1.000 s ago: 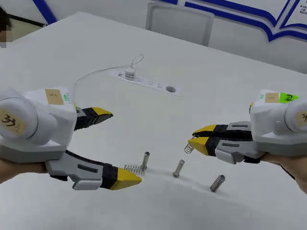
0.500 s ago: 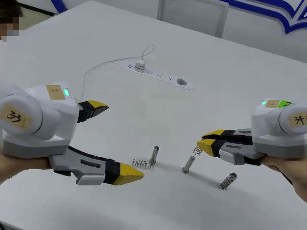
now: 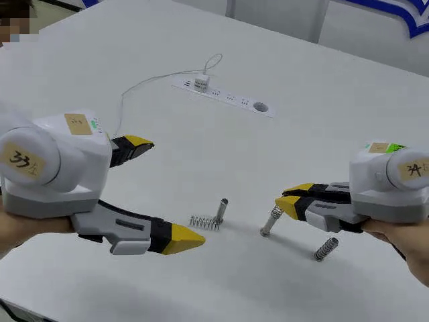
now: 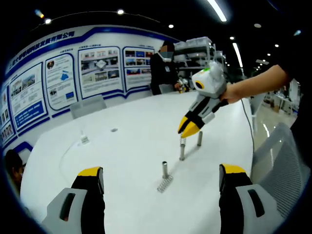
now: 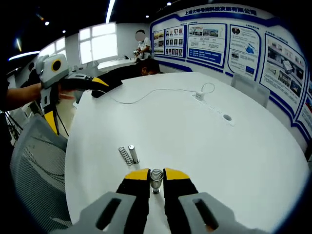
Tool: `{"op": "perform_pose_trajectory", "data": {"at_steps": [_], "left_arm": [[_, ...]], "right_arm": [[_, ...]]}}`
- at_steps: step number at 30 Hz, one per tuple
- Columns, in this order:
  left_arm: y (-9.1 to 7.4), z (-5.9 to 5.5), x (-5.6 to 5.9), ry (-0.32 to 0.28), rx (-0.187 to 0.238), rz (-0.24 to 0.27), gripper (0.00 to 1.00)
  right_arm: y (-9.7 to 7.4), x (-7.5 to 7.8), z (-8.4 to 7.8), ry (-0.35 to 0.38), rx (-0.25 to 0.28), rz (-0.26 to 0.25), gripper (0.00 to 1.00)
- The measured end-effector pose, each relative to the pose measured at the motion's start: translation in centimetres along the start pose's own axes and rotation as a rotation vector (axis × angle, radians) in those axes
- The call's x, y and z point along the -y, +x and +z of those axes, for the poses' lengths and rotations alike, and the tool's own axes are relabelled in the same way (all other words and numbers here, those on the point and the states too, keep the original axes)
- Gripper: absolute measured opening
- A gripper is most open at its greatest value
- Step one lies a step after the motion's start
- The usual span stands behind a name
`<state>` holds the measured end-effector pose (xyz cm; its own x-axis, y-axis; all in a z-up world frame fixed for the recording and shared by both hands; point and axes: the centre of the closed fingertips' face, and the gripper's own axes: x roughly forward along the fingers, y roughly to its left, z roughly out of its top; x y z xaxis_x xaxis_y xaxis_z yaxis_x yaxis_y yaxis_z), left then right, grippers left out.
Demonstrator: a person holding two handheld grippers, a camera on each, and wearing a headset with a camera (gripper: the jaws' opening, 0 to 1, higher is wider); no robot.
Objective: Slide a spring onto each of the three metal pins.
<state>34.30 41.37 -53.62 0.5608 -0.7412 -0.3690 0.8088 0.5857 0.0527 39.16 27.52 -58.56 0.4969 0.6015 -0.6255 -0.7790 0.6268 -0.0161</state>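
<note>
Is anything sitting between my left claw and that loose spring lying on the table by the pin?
Nothing visible does. The left claw is open, with bare white table between it and the loose spring. The pin stands just beyond the spring, on the side away from the claw.

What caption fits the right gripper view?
Right gripper holds a spring over one pin; another spring lies beside another pin.

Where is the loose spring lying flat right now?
In the head view, the loose spring lies flat beside the foot of the leftmost pin, on its left, nearer the open left tool.
</note>
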Motion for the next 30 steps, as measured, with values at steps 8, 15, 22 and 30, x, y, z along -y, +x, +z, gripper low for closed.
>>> {"op": "perform_pose_trajectory", "data": {"at_steps": [8, 15, 22, 30], "left_arm": [[-0.2, 0.0, -0.3, -0.006, 0.006, 0.015, 1.0], [-0.3, 0.4, -0.4, -0.017, 0.029, 0.031, 1.0], [-0.3, -0.2, 0.0, -0.015, 0.007, 0.022, 1.0], [-0.4, -0.1, 0.1, -0.009, 0.001, 0.024, 1.0]], "right_arm": [[1.2, -0.3, -1.4, -0.033, -0.041, 0.005, 0.1], [2.3, -0.5, -2.7, -0.03, -0.075, 0.013, 0.11], [2.7, -0.7, -3.8, -0.042, -0.114, 0.014, 0.11], [2.8, -1.0, -4.0, -0.074, -0.129, 0.019, 0.11]]}}
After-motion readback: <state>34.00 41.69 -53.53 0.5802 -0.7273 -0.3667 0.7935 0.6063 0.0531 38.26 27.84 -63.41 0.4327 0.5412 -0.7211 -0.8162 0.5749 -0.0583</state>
